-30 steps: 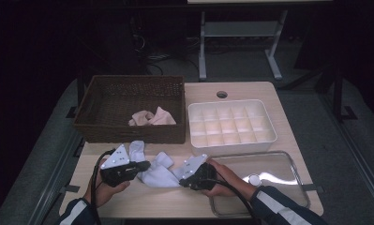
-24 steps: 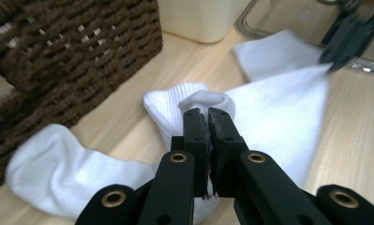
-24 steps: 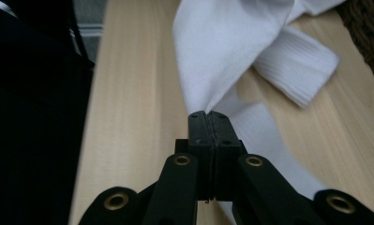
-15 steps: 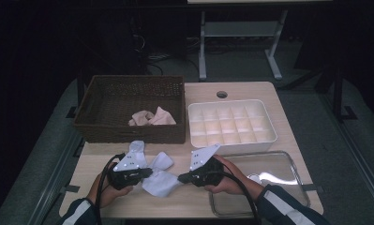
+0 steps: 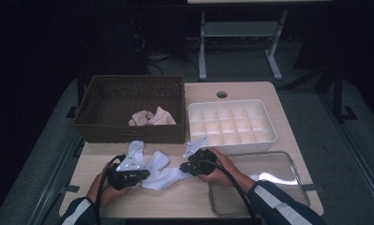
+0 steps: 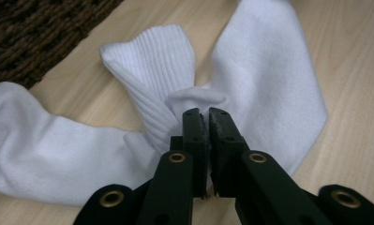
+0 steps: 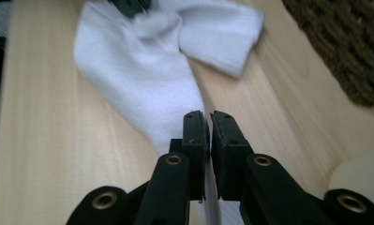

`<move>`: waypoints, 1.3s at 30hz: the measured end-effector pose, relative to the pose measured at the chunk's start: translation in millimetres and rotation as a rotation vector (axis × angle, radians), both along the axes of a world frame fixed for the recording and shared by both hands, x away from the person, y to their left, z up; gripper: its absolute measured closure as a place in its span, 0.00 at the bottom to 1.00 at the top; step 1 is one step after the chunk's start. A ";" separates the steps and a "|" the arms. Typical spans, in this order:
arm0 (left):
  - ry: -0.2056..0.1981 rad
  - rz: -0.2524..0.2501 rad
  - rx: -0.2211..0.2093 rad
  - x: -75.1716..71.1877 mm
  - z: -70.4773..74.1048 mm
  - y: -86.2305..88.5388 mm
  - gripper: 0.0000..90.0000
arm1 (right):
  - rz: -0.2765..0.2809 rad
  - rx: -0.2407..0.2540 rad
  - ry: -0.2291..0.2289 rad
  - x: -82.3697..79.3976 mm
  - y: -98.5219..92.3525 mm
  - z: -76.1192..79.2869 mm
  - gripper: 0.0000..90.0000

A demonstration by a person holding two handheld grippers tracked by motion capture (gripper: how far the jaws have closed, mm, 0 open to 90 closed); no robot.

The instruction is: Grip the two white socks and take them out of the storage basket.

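Sock (image 6: pixel 269 89) fabric bunches at the left gripper (image 6: pixel 205 115), barely parted; high view hides this; right gripper (image 7: pixel 208 117) likewise narrow.

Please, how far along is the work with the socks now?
Done: nothing yet, the white tray has every compartment empty. In hand: the white socks lie bunched on the table. The left claw pinches a fold. The right claw is at their other end, grip unclear. Both claws' jaws have just been opening slightly. Left: probably storing them, then the pink cloth in the basket.
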State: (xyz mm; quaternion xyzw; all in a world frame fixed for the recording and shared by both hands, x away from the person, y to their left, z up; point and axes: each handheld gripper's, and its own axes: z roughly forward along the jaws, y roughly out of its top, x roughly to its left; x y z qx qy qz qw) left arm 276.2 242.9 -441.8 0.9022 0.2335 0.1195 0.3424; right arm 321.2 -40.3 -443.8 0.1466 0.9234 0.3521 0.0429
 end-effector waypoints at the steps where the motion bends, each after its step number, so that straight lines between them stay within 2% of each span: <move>1: 0.003 0.009 -0.046 -0.8 3.2 0.6 0.88 | 0.007 -0.011 0.002 1.0 1.5 -5.6 0.91; 2: 0.003 0.009 -0.046 -0.8 3.2 0.6 0.79 | 0.007 -0.011 0.002 1.0 1.5 -5.6 0.91; 3: -0.001 0.020 -0.119 -2.8 9.7 -1.3 0.70 | -0.004 -0.026 0.017 0.0 2.4 -8.0 0.91; 4: -0.001 0.020 -0.119 -2.8 9.7 -1.3 0.67 | -0.004 -0.026 0.017 0.0 2.4 -8.0 0.91; 5: -0.013 0.018 -0.140 -5.2 14.0 -5.1 0.67 | -0.004 -0.032 0.015 0.4 3.3 -9.9 0.91; 7: -0.033 -0.022 -0.148 -10.7 19.3 -15.0 0.59 | -0.004 -0.039 0.022 0.6 4.8 -12.6 0.90; 10: -0.015 -0.081 -0.167 -15.0 18.2 -32.9 0.51 | -0.011 -0.034 0.020 1.5 6.0 -14.0 0.88; 12: -0.003 -0.127 -0.109 -15.3 10.3 -50.4 0.50 | -0.013 -0.034 0.019 2.0 6.4 -14.3 0.87; 13: 0.017 -0.137 -0.051 -11.9 0.4 -59.6 0.48 | -0.012 -0.033 0.020 1.8 5.7 -13.9 0.83; 16: 0.042 -0.121 -0.026 -6.8 -8.1 -61.3 0.47 | -0.015 -0.025 0.019 2.0 3.1 -11.1 0.79; 17: 0.059 -0.111 -0.018 -3.7 -12.0 -59.7 0.49 | 0.009 0.001 0.016 3.7 -1.2 -7.4 0.74; 18: 0.064 -0.102 -0.023 -2.6 -14.1 -58.9 0.49 | 0.009 0.001 0.016 3.7 -1.2 -7.4 0.74; 19: 0.078 -0.091 -0.027 -0.8 -16.6 -56.9 0.54 | 0.022 -0.003 0.040 1.8 -4.4 -3.4 0.64; 20: 0.078 -0.091 -0.027 -0.8 -16.6 -56.9 0.56 | 0.022 -0.003 0.040 1.8 -4.4 -3.4 0.64; 22: 0.078 -0.086 -0.019 0.1 -18.0 -56.2 0.57 | 0.057 -0.035 0.008 0.9 -9.0 -1.5 0.58; 23: 0.081 -0.086 -0.023 0.4 -18.1 -55.8 0.62 | 0.073 -0.054 0.018 1.4 -15.4 -0.2 0.54; 24: 0.086 -0.084 -0.032 0.3 -18.3 -55.5 0.62 | 0.073 -0.054 0.018 1.4 -15.4 -0.2 0.54; 25: 0.088 -0.086 -0.039 0.3 -18.6 -55.1 0.67 | 0.079 -0.061 0.017 1.2 -17.7 0.0 0.54; 26: 0.091 -0.092 -0.033 0.7 -17.7 -53.8 0.77 | 0.081 -0.080 0.005 1.2 -20.4 -1.6 0.52; 28: 0.086 -0.089 -0.036 0.5 -17.7 -53.6 0.87 | 0.082 -0.088 0.007 1.0 -20.6 -3.0 0.52; 30: 0.078 -0.105 -0.043 0.4 -15.7 -51.6 0.94 | 0.113 -0.131 -0.003 -1.3 -19.3 -9.0 0.54; 32: 0.077 -0.108 -0.048 0.5 -14.1 -50.3 0.94 | 0.113 -0.141 -0.015 -2.9 -18.0 -10.4 0.55; 33: 0.069 -0.113 -0.072 0.9 -10.3 -47.8 0.95 | 0.108 -0.147 -0.029 -3.9 -16.5 -10.6 0.59; 35: 0.059 -0.112 -0.086 0.3 -7.6 -46.5 0.95 | 0.106 -0.147 -0.032 -3.3 -16.7 -10.3 0.61; 36: 0.044 -0.111 -0.115 -1.3 -1.5 -43.7 0.95 | 0.096 -0.140 -0.037 -2.9 -17.3 -10.6 0.69; 37: 0.038 -0.106 -0.126 -2.0 0.7 -42.5 0.95 | 0.091 -0.136 -0.041 -2.7 -17.7 -10.9 0.77; 38: 0.038 -0.106 -0.126 -2.0 0.7 -42.5 0.95 | 0.091 -0.136 -0.041 -2.7 -17.7 -10.9 0.77; 39: 0.024 -0.100 -0.123 -2.8 3.7 -40.3 0.95 | 0.098 -0.129 -0.035 -2.8 -18.4 -10.2 0.88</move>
